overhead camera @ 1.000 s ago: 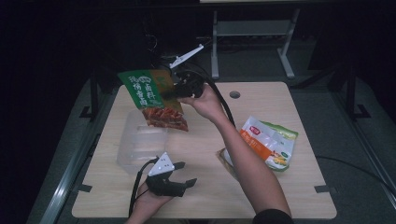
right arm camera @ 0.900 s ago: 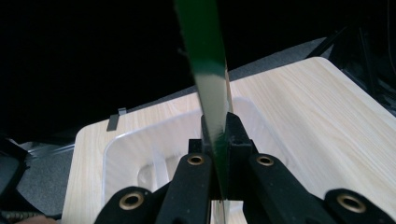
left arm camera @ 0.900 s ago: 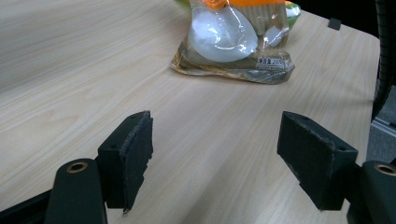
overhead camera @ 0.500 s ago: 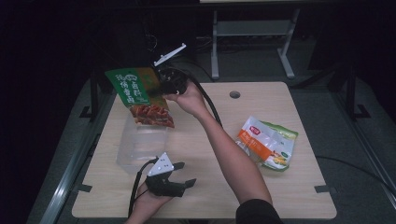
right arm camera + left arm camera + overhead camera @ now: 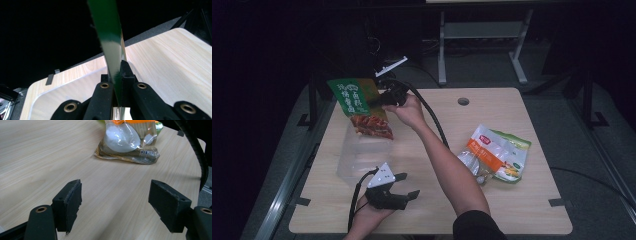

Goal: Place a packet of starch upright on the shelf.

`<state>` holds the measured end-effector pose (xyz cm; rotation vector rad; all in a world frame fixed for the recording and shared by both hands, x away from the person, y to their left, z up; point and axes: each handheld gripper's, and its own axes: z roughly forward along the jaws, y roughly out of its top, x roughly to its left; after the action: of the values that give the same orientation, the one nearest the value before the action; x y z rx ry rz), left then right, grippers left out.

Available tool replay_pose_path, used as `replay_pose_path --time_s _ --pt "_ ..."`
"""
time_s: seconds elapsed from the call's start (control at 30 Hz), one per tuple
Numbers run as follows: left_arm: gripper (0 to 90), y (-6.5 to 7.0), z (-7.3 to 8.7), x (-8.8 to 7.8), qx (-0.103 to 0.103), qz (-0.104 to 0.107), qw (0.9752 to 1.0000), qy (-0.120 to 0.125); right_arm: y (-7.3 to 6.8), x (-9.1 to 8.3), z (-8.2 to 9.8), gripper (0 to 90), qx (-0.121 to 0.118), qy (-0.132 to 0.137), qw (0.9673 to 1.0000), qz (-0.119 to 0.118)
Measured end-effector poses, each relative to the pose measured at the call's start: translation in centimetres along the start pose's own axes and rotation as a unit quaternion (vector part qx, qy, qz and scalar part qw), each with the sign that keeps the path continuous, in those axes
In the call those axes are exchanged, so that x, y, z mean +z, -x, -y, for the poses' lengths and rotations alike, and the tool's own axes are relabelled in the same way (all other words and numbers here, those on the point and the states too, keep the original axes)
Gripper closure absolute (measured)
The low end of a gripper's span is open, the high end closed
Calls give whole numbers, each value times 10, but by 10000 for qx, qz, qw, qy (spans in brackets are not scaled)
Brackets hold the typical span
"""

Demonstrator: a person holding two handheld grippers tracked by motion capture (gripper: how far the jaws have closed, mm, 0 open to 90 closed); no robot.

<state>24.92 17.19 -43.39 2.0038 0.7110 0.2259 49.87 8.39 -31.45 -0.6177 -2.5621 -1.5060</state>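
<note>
Overhead, the high view shows a pale wooden bench (image 5: 512, 107) with rounded corners. The right claw (image 5: 379, 101), clamped on the edge of a green foil snack bag with a clear window of reddish-brown food (image 5: 360, 106), holds it in the air near the far left corner. The bag hangs above a clear, rectangular plastic tub (image 5: 357, 155) that stands by the left edge; whether bag and tub touch cannot be told. Nothing can be made out inside the tub. White characters run across the bag's green upper part, too small to read. Near the right edge lies a flat clear packet with an orange top and a green back (image 5: 494, 155), holding pale rounded pieces; a small red label sits on the orange band, unreadable. The left claw (image 5: 409, 186) rests at the near edge with its jaws wide apart and nothing between them.

In the left gripper view, the left claw (image 5: 115, 202) stands open over bare wood, and the clear packet (image 5: 128, 141) lies farther off, with a white lump and tan pieces inside and a small blue-printed strip along its near seam.

In the right gripper view, the right claw (image 5: 117, 75) is pinched tight on the thin green-and-white edge of the snack bag (image 5: 106, 25), which rises straight up; the tub's clear rim (image 5: 75, 77) shows below it.
</note>
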Motion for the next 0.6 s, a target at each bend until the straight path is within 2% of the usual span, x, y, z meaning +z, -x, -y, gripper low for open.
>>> replay_pose_path --time_s 0.3,0.53,0.6 --pt "264 1 0 1 72 -8 10000 -8 9 10 15 900 179 82 9998 -12" --pt "264 -1 0 2 31 -4 10000 -22 14 15 27 898 183 -30 9998 14" --pt "264 0 0 2 50 -10 10000 -20 16 15 30 898 250 -22 9997 -20"
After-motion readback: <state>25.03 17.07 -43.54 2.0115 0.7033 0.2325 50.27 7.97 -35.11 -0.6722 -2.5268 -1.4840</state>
